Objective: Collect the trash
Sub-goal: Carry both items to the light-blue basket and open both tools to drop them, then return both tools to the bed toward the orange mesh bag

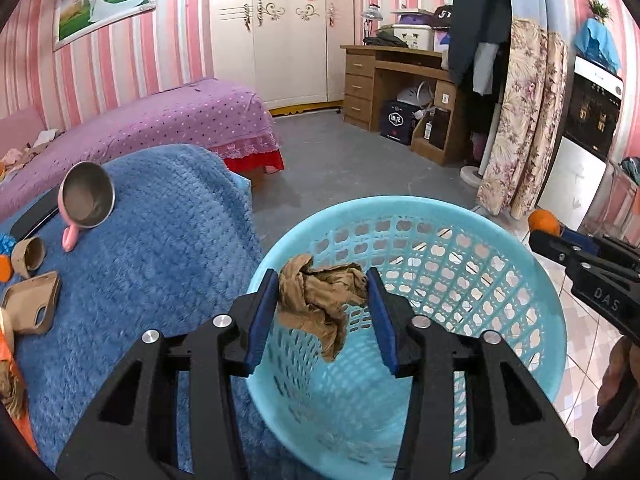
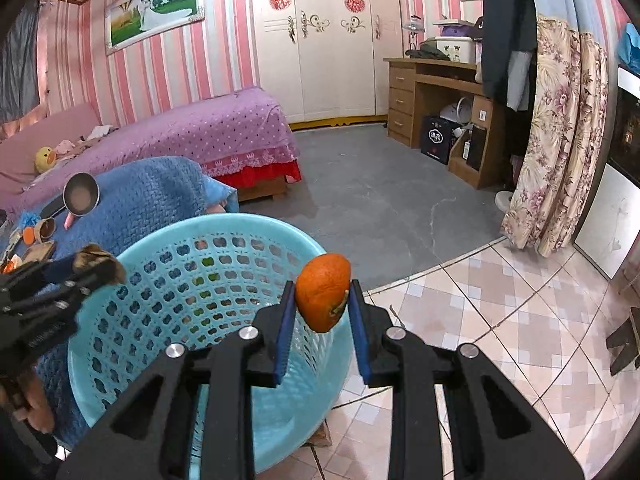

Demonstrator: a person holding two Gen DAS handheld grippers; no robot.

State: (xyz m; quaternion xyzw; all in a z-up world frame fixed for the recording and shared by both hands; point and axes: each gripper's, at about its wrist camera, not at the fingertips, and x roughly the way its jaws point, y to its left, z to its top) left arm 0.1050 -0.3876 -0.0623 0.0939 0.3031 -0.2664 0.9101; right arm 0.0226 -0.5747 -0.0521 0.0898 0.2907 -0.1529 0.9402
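You face pink-striped walls [image 2: 168, 68], a cream wardrobe [image 2: 332, 40] far off, purple bed [image 2: 208, 132] left, wooden desk [image 2: 436, 92] right.

1. We find the basket [image 1: 404, 216] on the floor, right of the blanket-covered bench [image 1: 160, 260].
2. We note the mug [image 1: 86, 200] and paper cup [image 1: 28, 258] on that bench.
3. We place the bed [image 1: 168, 120] behind it.

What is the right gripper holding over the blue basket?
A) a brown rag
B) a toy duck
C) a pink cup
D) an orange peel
D: the right gripper has its fingers pressed on an orange peel, held above the rim of the blue basket.
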